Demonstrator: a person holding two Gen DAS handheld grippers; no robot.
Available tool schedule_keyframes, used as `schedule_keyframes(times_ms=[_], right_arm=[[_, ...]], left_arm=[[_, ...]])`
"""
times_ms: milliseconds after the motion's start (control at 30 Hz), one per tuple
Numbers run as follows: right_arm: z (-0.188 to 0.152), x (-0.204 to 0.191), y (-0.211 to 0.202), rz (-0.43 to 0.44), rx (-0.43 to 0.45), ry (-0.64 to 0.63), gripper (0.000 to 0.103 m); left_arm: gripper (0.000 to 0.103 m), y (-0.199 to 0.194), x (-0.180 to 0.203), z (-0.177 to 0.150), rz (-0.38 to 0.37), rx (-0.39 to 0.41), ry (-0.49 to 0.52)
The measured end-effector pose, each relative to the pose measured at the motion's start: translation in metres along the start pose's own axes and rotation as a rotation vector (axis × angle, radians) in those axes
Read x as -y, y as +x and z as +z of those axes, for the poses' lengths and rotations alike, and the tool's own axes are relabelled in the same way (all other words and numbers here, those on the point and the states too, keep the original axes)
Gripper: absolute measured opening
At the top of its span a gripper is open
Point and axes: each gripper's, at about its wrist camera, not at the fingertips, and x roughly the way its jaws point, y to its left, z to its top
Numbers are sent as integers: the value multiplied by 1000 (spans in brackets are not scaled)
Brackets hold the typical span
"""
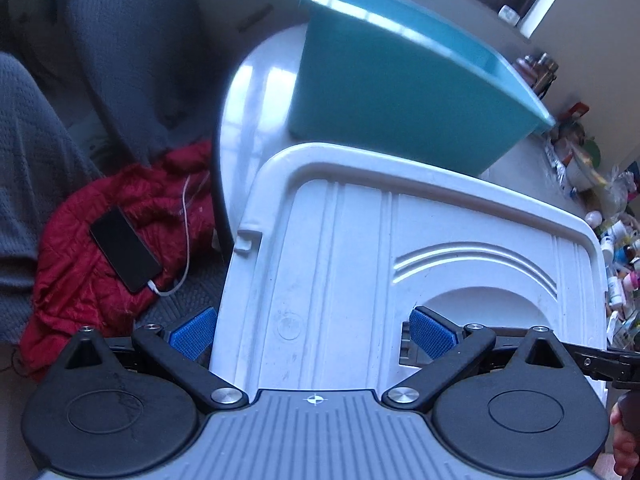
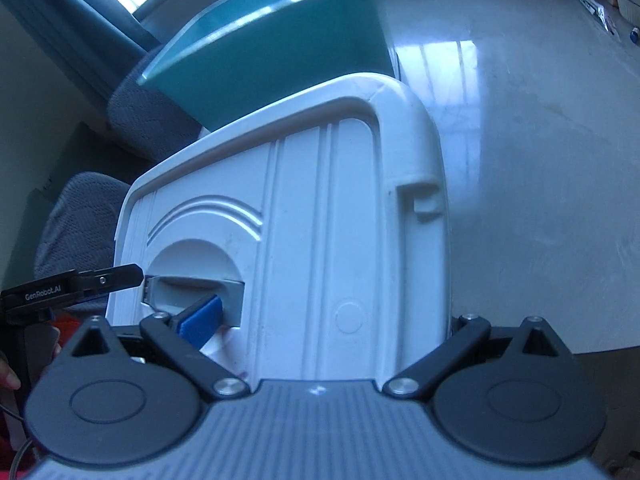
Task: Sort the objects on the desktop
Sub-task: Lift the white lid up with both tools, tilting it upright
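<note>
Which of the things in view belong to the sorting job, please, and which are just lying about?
Job in hand:
white bin lid, straddled by the left hand-held gripper and the right hand-held gripper
teal bin

Lying about:
smartphone and its white cable
red jacket
grey chair
</note>
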Motion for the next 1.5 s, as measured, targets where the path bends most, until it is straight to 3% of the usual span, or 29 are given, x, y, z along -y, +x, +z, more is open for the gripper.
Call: schedule_keyframes(times_ms=[200, 433, 1067, 1500], right_arm=[[15, 0, -23, 58, 35, 8, 100], [19, -3, -36, 91, 49, 12, 99], [61, -8, -37, 123, 73, -11, 99], [138, -6, -8, 115, 113, -3, 99]], left_arm=[[102, -38, 21, 18, 48, 66, 43], [102, -63, 36, 28, 82, 86, 61], [102, -38, 26, 83, 119, 105, 69], [102, 14, 34, 172, 101, 132, 101]])
